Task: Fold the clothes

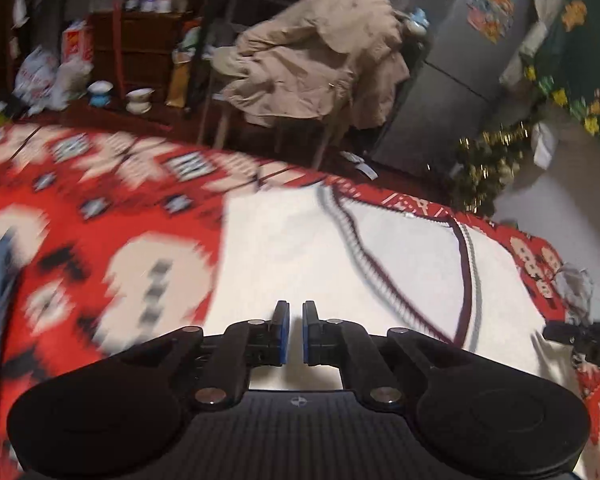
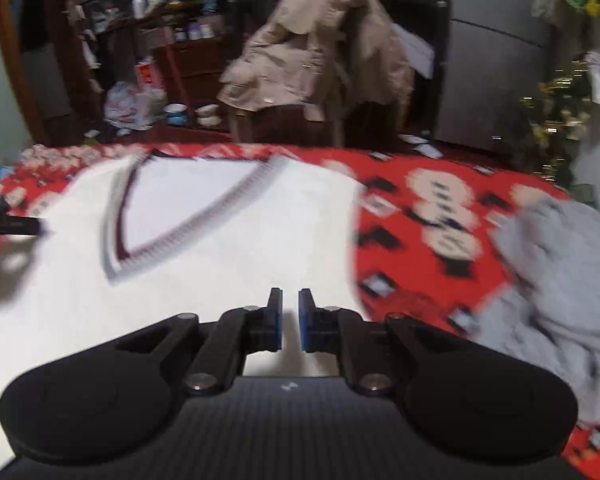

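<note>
Left wrist view: left tool [image 1: 295, 330] clenched, empty, over white V-neck sweater [image 1: 340, 256] flat on red patterned blanket [image 1: 100, 220]. Right tool [image 2: 290, 320] likewise pinched, empty; grey garment [image 2: 552, 280], blurred, perhaps crumpled, to its right.

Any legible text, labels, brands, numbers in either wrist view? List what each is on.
"DAS": white letters, cut off by the frame edge, on the right gripper at the left view's right edge.
Red-and-white box on the floor: print blurred, unreadable.
White plastic bag: red print blurred, unreadable.
Nothing else legible.
</note>
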`<state>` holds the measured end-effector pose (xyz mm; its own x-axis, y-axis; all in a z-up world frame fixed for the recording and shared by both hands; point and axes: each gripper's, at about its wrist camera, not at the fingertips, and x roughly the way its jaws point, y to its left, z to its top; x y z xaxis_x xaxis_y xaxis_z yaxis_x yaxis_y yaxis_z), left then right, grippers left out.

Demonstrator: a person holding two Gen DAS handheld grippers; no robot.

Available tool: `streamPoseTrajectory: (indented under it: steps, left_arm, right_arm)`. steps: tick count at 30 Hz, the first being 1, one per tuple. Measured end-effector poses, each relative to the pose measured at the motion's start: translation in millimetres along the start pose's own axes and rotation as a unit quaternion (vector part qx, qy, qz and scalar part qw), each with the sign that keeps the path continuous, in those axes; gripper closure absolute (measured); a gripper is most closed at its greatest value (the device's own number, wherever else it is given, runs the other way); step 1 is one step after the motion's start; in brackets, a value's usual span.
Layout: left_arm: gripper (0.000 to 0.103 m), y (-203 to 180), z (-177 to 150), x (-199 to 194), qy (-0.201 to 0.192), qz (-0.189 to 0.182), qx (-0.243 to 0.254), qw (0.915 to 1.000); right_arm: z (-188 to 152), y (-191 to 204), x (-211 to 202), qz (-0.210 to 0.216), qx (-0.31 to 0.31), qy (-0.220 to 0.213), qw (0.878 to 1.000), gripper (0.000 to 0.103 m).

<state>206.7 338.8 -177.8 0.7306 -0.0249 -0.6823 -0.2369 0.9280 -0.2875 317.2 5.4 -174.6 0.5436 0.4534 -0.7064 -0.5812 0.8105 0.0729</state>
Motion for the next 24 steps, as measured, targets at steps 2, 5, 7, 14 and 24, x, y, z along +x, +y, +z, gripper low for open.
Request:
streamPoseTrajectory:
  steps: [2, 5, 7, 14, 24]
  left_arm:
    - [0.098, -9.4, 15.3, 19.7, 0.006, -0.001, 0.019, 0.9998]
    - [0.098, -14.4, 32.7, 49.0, 0.02, -0.004, 0.036, 0.9991]
    - [0.098, -11.1, 42.6, 61.2, 0.015, -0.01, 0.033, 0.9993]
    - [0.1, 2.3, 71.2, 90.0, 0.001, -0.033, 0.044, 0.9985]
    - [0.1, -23.1, 79.1, 82.9, 0.005, -0.088, 0.035, 0.9955]
  right_arm:
    - [15.9, 11.3, 16.3, 0.009, -0.01, -0.002, 1.0, 0.094]
    - [38.3, 16.4, 48.9, 0.006, -0.012, 0.002, 1.0, 0.094]
    - [51.7, 12.4, 71.2, 0.005, 0.001, 0.006, 1.0, 0.094]
    - [91.6, -5.2, 123.8, -0.009, 0.007, 0.0, 1.0, 0.095]
    - [111.3, 9.6, 115.6, 0.053, 0.006, -0.02, 0.998, 0.095]
